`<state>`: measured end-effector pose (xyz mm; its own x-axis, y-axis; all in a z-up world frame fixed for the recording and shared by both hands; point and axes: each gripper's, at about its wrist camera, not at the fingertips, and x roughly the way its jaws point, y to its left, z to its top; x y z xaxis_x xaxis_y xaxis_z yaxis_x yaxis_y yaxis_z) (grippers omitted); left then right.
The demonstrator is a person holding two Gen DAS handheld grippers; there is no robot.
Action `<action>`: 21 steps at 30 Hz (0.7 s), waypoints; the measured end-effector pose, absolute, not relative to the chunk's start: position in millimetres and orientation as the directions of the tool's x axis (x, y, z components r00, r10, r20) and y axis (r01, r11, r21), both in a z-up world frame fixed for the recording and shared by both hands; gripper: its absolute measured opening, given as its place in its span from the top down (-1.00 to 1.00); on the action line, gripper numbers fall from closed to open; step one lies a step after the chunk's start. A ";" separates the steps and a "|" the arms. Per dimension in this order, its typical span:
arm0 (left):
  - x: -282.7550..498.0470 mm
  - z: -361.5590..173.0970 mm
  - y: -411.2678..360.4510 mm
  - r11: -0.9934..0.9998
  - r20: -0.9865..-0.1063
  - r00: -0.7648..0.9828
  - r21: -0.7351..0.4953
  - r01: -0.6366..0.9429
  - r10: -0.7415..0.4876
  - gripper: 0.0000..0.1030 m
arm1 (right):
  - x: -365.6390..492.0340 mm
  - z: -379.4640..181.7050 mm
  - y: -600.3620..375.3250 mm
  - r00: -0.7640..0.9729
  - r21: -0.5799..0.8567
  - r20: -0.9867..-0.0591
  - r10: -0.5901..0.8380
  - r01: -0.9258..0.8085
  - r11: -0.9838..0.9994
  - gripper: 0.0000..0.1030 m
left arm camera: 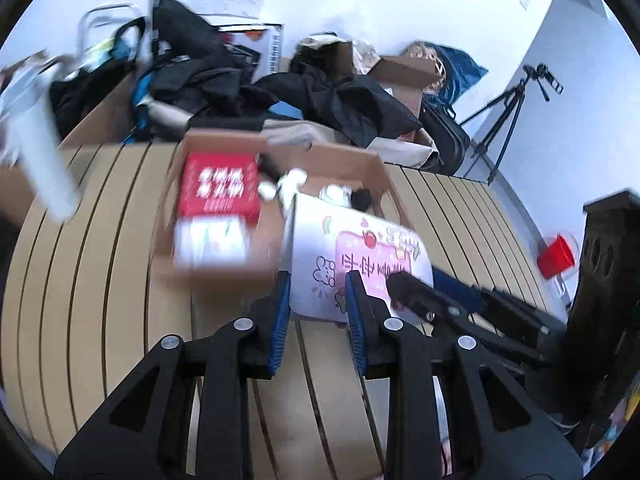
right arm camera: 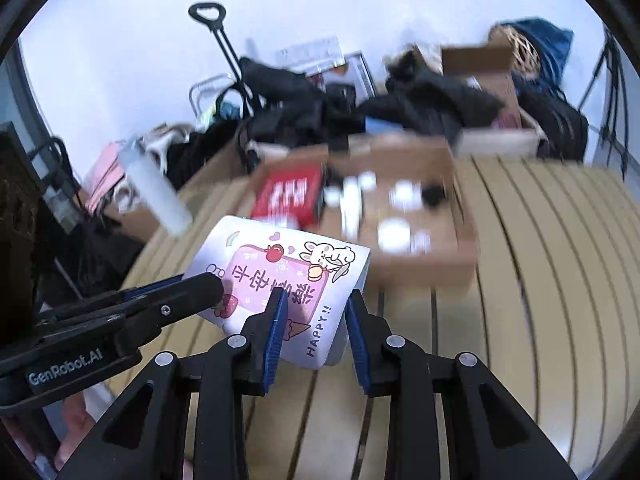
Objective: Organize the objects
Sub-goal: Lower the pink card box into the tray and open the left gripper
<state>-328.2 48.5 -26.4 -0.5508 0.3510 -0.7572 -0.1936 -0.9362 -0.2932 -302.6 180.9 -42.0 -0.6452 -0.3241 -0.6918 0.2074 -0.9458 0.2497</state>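
A white gift box [right arm camera: 280, 280] with flat, smooth card faces and crisp edges hangs in the air above a pale slatted wooden table [right arm camera: 540, 280], just in front of an open brown cardboard box [right arm camera: 420, 268]. Its top face carries a pink panel with Chinese characters, a cartoon rabbit, a red apple, small hearts and the word "HAPPY!!" along one edge. The left gripper [left arm camera: 316, 300] clamps one end of the box between its blue ribbed pads, and the right gripper [right arm camera: 316, 312] clamps the other end; both are black plastic with silver rivets. The left gripper's body reads "GenRobot.AI" in the right wrist view. Inside the blurred cardboard box lie a red packet [left arm camera: 218, 190] with white lettering and several small white items, too smeared to name.
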 end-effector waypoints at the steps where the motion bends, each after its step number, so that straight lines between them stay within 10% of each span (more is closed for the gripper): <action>1: -344.0 -30.3 48.3 -0.934 -0.766 -0.534 -0.305 -0.187 0.357 0.55 | -319.6 -39.9 181.3 -0.643 0.244 -0.698 -0.316 0.201 -0.949 0.37; 8: -425.8 -94.9 41.7 -0.954 -0.869 -0.395 -0.287 -0.089 0.298 0.55 | -432.4 -102.7 189.7 -0.450 0.418 -0.790 -0.417 0.102 -0.903 0.37; 14: -424.9 -133.1 57.0 -0.954 -0.890 -0.346 -0.295 -0.056 0.296 0.53 | -440.6 -140.4 178.1 -0.389 0.258 -0.882 -0.265 0.071 -0.964 0.38; 21: -413.8 -97.7 42.7 -0.965 -0.894 -0.364 -0.248 -0.083 0.261 -0.13 | -433.1 -108.3 202.0 -0.448 0.223 -0.865 -0.227 0.063 -0.973 0.25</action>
<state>-413.8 42.7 -97.7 -0.3640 0.2610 -0.8941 -0.0829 -0.9652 -0.2480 -433.1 202.0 -108.3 -0.4477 -0.2270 -0.8649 0.0627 -0.9728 0.2228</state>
